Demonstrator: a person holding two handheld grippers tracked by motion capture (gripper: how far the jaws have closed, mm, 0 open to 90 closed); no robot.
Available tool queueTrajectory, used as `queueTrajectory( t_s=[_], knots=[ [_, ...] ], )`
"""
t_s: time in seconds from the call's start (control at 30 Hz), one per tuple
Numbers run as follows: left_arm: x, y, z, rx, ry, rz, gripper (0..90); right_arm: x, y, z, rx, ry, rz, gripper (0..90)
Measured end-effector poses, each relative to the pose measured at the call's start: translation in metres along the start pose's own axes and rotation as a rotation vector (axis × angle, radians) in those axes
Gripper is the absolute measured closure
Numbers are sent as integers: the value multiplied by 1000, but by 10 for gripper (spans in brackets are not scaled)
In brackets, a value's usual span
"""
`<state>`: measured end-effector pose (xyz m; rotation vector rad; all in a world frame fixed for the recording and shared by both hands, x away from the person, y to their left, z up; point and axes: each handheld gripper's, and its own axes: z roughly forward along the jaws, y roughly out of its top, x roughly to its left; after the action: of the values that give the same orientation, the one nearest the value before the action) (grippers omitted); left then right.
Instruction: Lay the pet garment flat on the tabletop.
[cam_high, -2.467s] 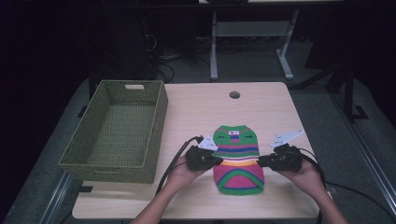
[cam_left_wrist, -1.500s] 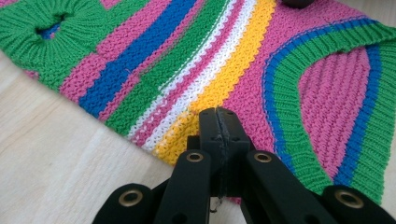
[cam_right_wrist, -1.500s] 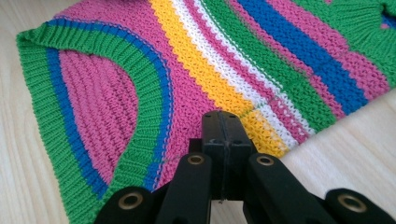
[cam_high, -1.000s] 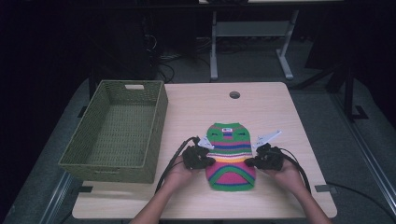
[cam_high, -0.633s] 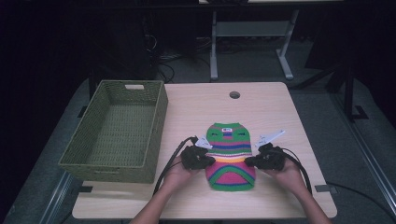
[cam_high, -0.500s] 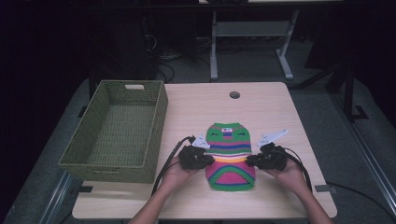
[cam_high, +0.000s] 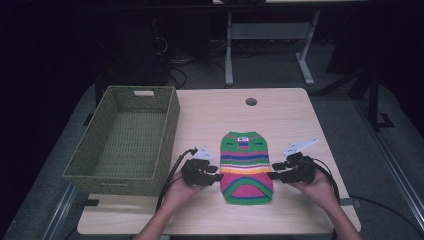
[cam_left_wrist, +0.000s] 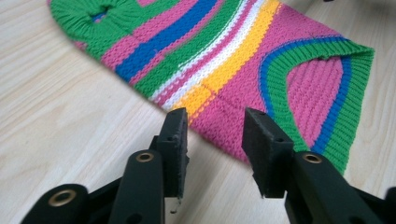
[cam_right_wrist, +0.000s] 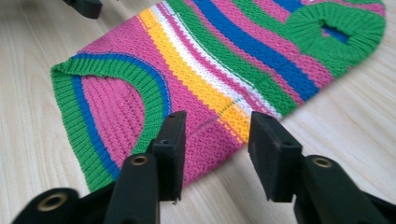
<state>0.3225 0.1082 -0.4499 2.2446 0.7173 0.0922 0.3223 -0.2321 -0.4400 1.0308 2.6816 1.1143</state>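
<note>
Table (cam_high: 280, 125): a pale wood-grain top is seen from the high view, with a small dark round hole near its far edge. Everything else rests on it.

Basket (cam_high: 127, 142): a green woven basket with a handle slot in its far wall is set on the table's left part, well apart from the garment.

Knitted garment (cam_high: 246, 167): a small striped knit piece is laid flat on the table's near middle, between the two grippers. Its green collar with a small label is turned toward the far edge; its rounded green-and-blue hem is turned toward the person. Bands of green, pink, blue, white and yellow are crossed over it. In the left gripper view (cam_left_wrist: 243, 60) and the right gripper view (cam_right_wrist: 210, 70) a green-ribbed sleeve hole is seen at one end.

Left gripper (cam_high: 212, 176): it is held in the left hand just beside the garment's left edge, level with the yellow band. In the left gripper view (cam_left_wrist: 212, 135) the jaws are seen parted, having just been opening; the garment's edge is lying below the gap, but no pad is pressed on it.

Right gripper (cam_high: 274, 175): it is held in the right hand at the garment's right edge. In the right gripper view (cam_right_wrist: 215, 140) the jaws are likewise parted, having just been opening, with the knit edge under the gap and nothing gripped.
</note>
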Motion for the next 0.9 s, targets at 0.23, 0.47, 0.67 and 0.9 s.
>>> queueTrajectory(
  t_s=[0.23, 0.47, 0.67, 0.9],
  knots=[
    [0, -6, -6, -9, 14, -6, 489, -4, -4, -8, -12, -9, 18, 465],
    [-3, -9, -11, -17, 24, -11, 399, -7, -10, -12, -15, -22, 34, 422],
    [-5, -11, -14, -16, 30, -4, 334, -8, -19, -17, -26, -29, 49, 391],
    [-6, -17, -15, -10, 30, -6, 298, -9, -27, -24, -24, -30, 68, 380]
  ],
)
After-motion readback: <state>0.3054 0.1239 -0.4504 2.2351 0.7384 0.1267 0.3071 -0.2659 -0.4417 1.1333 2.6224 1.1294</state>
